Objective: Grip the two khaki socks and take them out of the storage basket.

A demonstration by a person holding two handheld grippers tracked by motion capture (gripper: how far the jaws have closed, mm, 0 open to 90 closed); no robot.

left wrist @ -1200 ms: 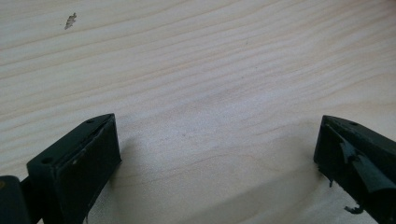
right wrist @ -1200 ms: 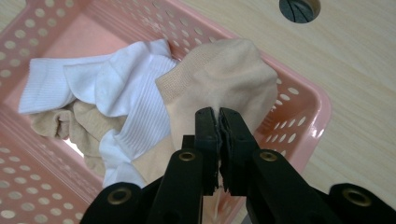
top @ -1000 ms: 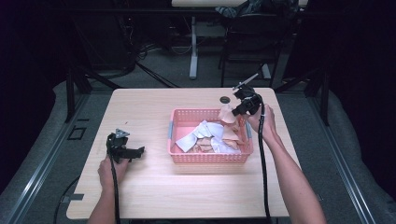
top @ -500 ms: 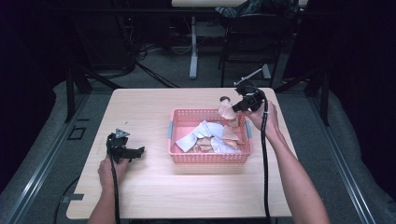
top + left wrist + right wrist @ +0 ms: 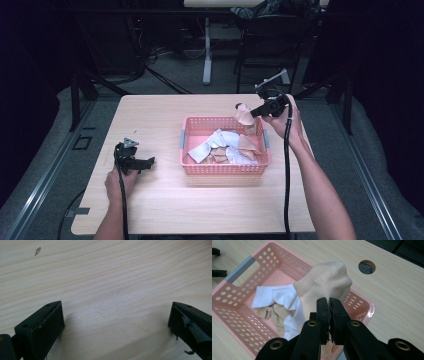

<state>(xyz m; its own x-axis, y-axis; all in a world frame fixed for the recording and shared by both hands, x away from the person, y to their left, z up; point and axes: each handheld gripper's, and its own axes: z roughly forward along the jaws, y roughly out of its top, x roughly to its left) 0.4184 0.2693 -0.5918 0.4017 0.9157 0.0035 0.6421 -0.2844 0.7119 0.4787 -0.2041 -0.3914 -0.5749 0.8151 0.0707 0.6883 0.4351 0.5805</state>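
Sock [image 5: 245, 115], beige knit w/ ribbed cuff, is pinched in the R gripper's jaws and hangs just above the far right corner of the basket. L→R: left gripper [image 5: 148, 162] sits on the wood-grain table [image 5: 150, 205], jaws wide apart w/ nothing between, well apart from the basket. Pink perforated plastic basket [image 5: 222, 170] mid-table, grey handle grips, loose pile of white + beige socks [image 5: 220, 147] inside, soft and crumpled. Right gripper [image 5: 328, 305] clamped tight on the sock's fabric; sock droops below the jaws toward the basket, long axis roughly vertical. R hand clearly nearer; prob lift clear next, then set down outside. Round hole [image 5: 366, 266] in the tabletop just past the basket.
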